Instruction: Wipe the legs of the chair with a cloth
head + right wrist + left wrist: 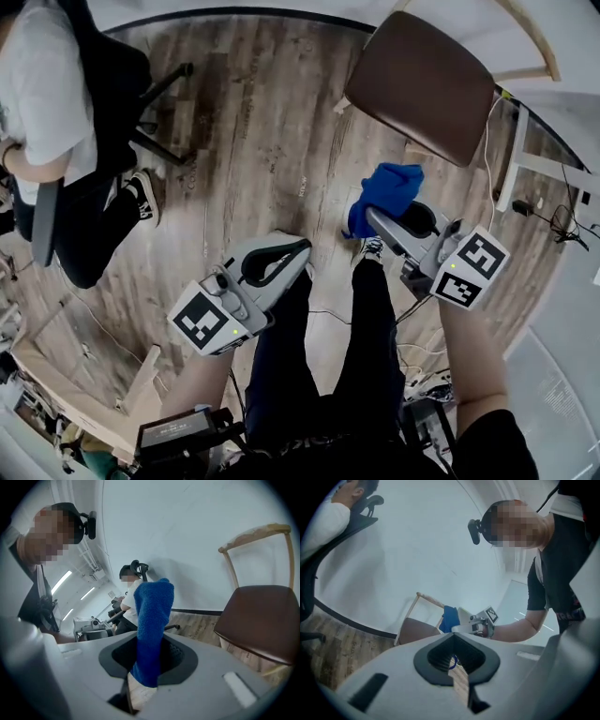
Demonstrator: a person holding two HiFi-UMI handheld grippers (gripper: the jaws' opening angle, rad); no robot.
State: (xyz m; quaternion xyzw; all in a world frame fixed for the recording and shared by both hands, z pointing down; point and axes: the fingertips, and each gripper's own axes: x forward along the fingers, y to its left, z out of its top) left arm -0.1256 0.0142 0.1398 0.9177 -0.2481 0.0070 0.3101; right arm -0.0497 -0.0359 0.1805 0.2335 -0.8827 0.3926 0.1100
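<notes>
A chair with a brown seat (422, 84) and pale wooden frame (534, 37) stands on the wood floor at the upper right of the head view. My right gripper (375, 220) is shut on a blue cloth (386, 192), held in the air just short of the seat's near edge. In the right gripper view the blue cloth (152, 630) stands up out of the jaws of the right gripper (150, 663), with the chair (262, 616) to the right. My left gripper (291, 253) hangs lower left, shut on nothing. The left gripper (457, 660) looks toward the chair (419, 630).
A seated person (56, 122) on a black office chair (155, 112) is at the left. A white table leg (511, 159) and cables (553, 216) lie at the right. A wooden frame (84, 394) is at the lower left. My own legs (319, 375) are below the grippers.
</notes>
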